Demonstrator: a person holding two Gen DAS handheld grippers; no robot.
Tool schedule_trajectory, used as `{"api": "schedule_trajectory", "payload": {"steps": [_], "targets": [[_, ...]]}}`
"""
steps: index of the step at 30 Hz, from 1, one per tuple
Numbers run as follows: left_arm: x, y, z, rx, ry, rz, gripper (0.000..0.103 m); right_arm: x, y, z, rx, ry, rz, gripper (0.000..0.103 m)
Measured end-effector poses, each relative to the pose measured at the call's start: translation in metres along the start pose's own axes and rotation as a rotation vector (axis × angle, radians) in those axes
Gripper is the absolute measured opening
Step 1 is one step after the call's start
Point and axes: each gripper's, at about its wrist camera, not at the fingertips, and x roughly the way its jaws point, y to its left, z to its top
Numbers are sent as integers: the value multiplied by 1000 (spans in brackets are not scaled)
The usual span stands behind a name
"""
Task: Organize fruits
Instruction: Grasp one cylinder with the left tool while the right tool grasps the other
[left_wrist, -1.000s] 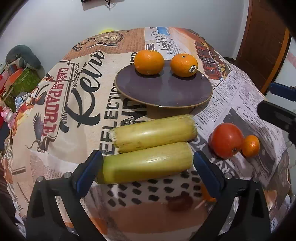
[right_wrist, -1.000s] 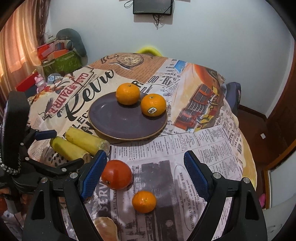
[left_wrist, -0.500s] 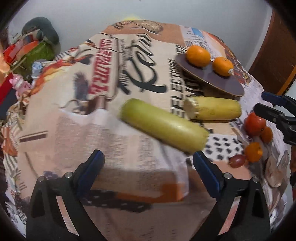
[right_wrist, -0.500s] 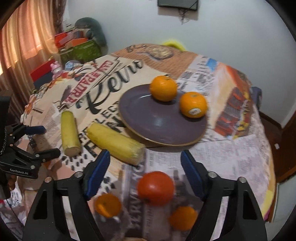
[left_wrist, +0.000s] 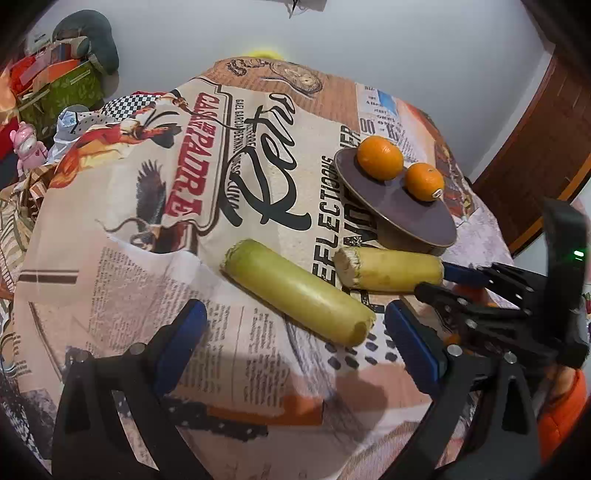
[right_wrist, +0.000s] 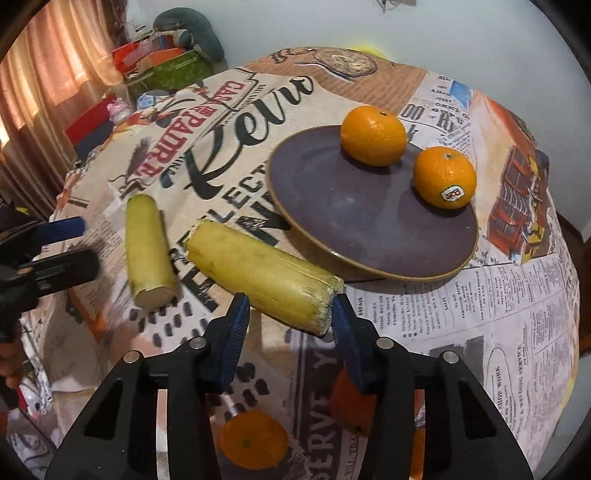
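A dark purple plate holds two oranges; it also shows in the left wrist view. Two yellow-green stalk pieces lie in front of it. My left gripper is open, just behind the near end of the left stalk. My right gripper is open, its jaws either side of the near end of the right stalk, not clearly touching. A small orange and a red-orange fruit lie under the right gripper.
The table wears a printed newspaper-pattern cloth that drops off at the near edge. Boxes and toys are stacked beyond the far left edge. A wooden door is at the right. Each gripper shows in the other's view.
Both grippers have swung left and come closer to the stalks. The right gripper has narrowed and now straddles the end of the right stalk. The left stalk lies apart, angled from the other.
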Motion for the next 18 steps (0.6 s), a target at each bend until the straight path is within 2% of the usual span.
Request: {"api": "schedule_trajectory", "payload": {"steps": [4,5,7,9,11,13,15,18], "targets": [[20,-3,2,-55,41,-5,95,-3,3,-4,-19,4,56,35],[24,-5,2,-73,48,-10,95,-2,4,-4,-27,1,56,35],[36,-9,3,-97,64,-7,85,-2,5,-5,-38,-3,57,34],[46,-12,1,-95,80,3,79,-4,5,-5,-48,-12,40,35],[46,-15,0,-81,60,11,78,-8,4,-4,-64,-27,12,35],[45,-13,0,-84,54,-2,74,-10,1,-1,-77,-20,11,39],[43,-7,-1,-95,56,-34,70,-8,-1,3,-80,-21,10,56],[38,-2,-4,-86,65,-75,62,0,-1,13,-104,-19,-15,60]]}}
